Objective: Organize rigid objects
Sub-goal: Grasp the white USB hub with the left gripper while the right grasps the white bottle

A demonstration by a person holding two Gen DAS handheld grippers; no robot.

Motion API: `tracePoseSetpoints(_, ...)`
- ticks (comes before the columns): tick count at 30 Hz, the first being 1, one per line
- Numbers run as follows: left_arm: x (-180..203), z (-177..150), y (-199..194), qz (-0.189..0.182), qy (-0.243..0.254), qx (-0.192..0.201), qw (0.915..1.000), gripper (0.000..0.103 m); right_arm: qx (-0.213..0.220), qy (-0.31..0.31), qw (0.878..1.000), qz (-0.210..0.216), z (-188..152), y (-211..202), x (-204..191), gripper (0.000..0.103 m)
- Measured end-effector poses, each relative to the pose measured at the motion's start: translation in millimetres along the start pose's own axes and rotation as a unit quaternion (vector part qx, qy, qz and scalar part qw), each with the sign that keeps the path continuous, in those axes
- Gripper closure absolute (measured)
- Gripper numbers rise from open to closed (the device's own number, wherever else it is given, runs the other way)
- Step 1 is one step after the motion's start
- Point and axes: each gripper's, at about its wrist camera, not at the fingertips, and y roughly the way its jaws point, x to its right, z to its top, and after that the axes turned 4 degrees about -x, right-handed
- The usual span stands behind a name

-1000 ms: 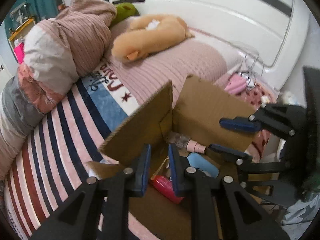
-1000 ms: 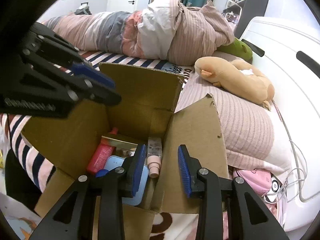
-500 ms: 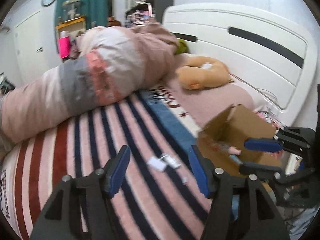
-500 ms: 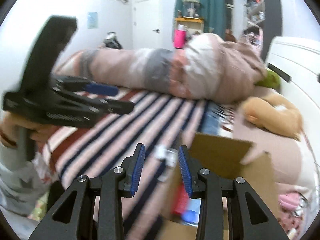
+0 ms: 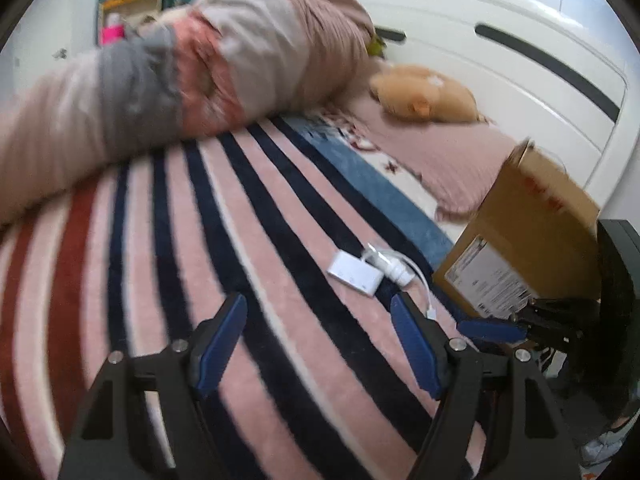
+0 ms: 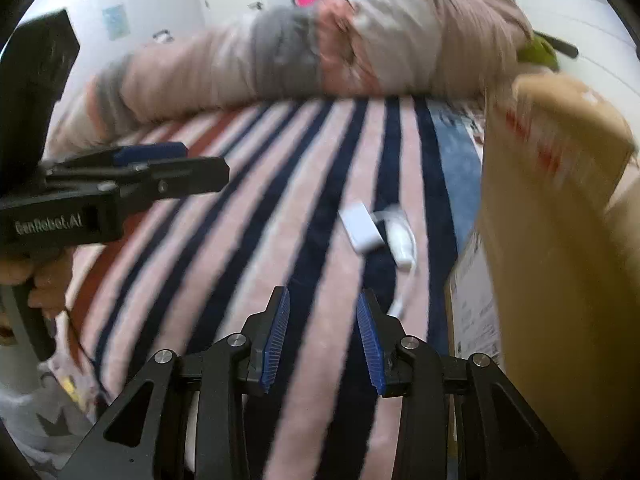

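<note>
A small white box (image 5: 354, 275) and a white adapter with a cable (image 5: 394, 267) lie on the striped bedspread beside a brown cardboard box (image 5: 524, 232). They also show in the right wrist view: the white box (image 6: 360, 228), the adapter (image 6: 401, 242), the cardboard box (image 6: 552, 216). My left gripper (image 5: 320, 344) is wide open and empty, short of the white items. My right gripper (image 6: 322, 338) is open and empty, hovering just before them. The left gripper shows from the side in the right wrist view (image 6: 176, 164).
A rolled pink and grey quilt (image 5: 168, 76) lies across the far side of the bed. An orange plush toy (image 5: 424, 94) rests on a pink pillow near the white headboard (image 5: 520, 60). The bed's edge is at the lower right.
Both grippers have left the cardboard box and swung over the striped bedspread toward the white items. The left jaws opened from nearly shut to wide. Both views are blurred by motion.
</note>
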Motion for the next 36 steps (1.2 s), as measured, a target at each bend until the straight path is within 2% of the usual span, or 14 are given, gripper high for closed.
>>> tracePoseSetpoints(4,8,8,53,-0.031,0.013,-0.032,0.9989,0.031,-0.008,-0.002,1.0,-0.013,-9,19,4,0.072)
tracePoseSetpoints(10,23,20,111,-0.046,0.031,-0.062,0.9966,0.031,-0.003,-0.01,0.999,-0.041,-16,33,13,0.072)
tracePoseSetpoints(12,25,21,118,-0.041,0.034,-0.055,0.9971,0.037,-0.001,-0.015,0.999,-0.048,-16,36,15,0.072)
tracePoseSetpoints(13,27,21,120,-0.044,0.033,-0.053,0.9971,0.047,0.002,-0.014,0.999,-0.05,-14,36,17,0.072)
tracePoseSetpoints(14,27,22,122,-0.044,0.03,-0.052,0.9972,0.047,0.004,-0.012,0.999,-0.051,-11,36,18,0.072)
tracePoseSetpoints(18,23,18,112,-0.033,0.024,-0.058,0.9975,0.047,0.013,0.0,0.999,-0.051,-5,37,26,0.072)
tracePoseSetpoints(22,3,-3,76,0.028,0.002,-0.062,0.9977,0.047,0.012,-0.001,0.999,-0.045,-4,38,27,0.072)
tracePoseSetpoints(27,-29,-42,26,0.073,-0.051,-0.067,0.9937,0.047,0.022,-0.005,0.999,-0.049,7,44,23,0.072)
tracePoseSetpoints(30,-40,-61,12,0.089,-0.065,-0.071,0.9913,0.047,0.042,-0.018,0.994,-0.097,25,47,16,0.072)
tracePoseSetpoints(32,-44,-69,13,0.094,-0.07,-0.073,0.9905,0.047,0.053,-0.016,0.992,-0.115,34,52,14,0.072)
tracePoseSetpoints(34,-48,-75,17,0.084,-0.079,-0.076,0.9905,0.047,0.036,-0.013,0.992,-0.121,49,69,15,0.072)
tracePoseSetpoints(36,-50,-79,22,0.078,-0.085,-0.07,0.9909,0.046,0.025,-0.027,0.99,-0.14,49,81,8,0.072)
